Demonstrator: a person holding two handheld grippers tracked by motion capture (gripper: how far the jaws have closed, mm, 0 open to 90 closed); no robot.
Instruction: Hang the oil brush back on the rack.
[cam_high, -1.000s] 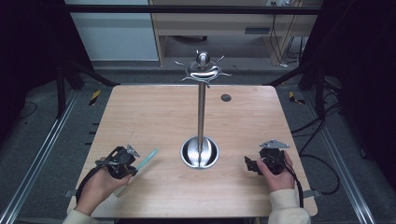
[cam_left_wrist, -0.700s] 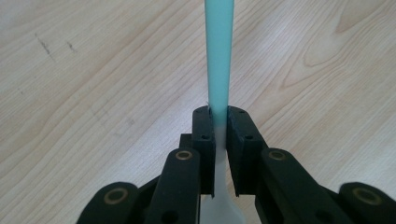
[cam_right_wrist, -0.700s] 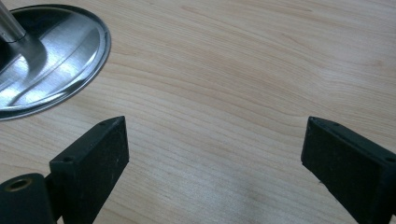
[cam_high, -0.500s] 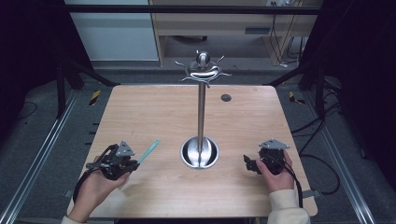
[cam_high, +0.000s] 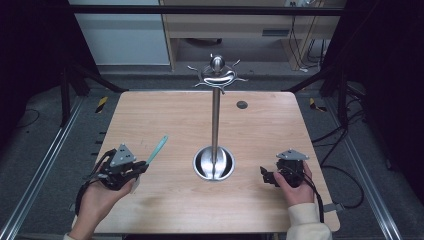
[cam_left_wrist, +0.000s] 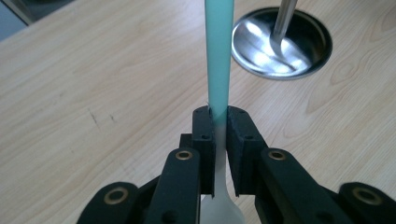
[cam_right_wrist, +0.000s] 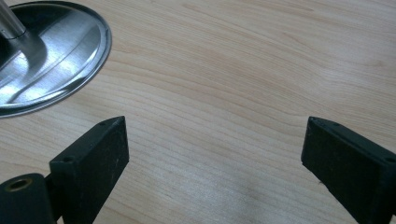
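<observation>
Nearest to the person, the left gripper (cam_high: 134, 170) is clenched on a thin tool (cam_left_wrist: 218, 70) with a teal handle and a whitish flat end. In the left gripper view the two black jaws press on it from both sides, just where the teal colour turns to white, and the white end (cam_left_wrist: 219, 205) widens below the jaws. It may be a small spatula or a spoon, but the end is too hidden to tell. In the high view the handle (cam_high: 157, 149) points up and away from the left hand (cam_high: 102, 192), tilted over the table (cam_high: 165, 120).

The right gripper (cam_high: 266, 176) is released: in its own view the jaws stand wide apart over bare wood, touching nothing.

Between the two grippers stands a steel stand (cam_high: 216, 125), with a round dish base (cam_high: 214, 164) and, farther up, curved hooks (cam_high: 217, 75) under a ball. Beyond it, a small dark round spot (cam_high: 242, 104) lies on the table. No readable writing or brand is seen on any thing.
</observation>
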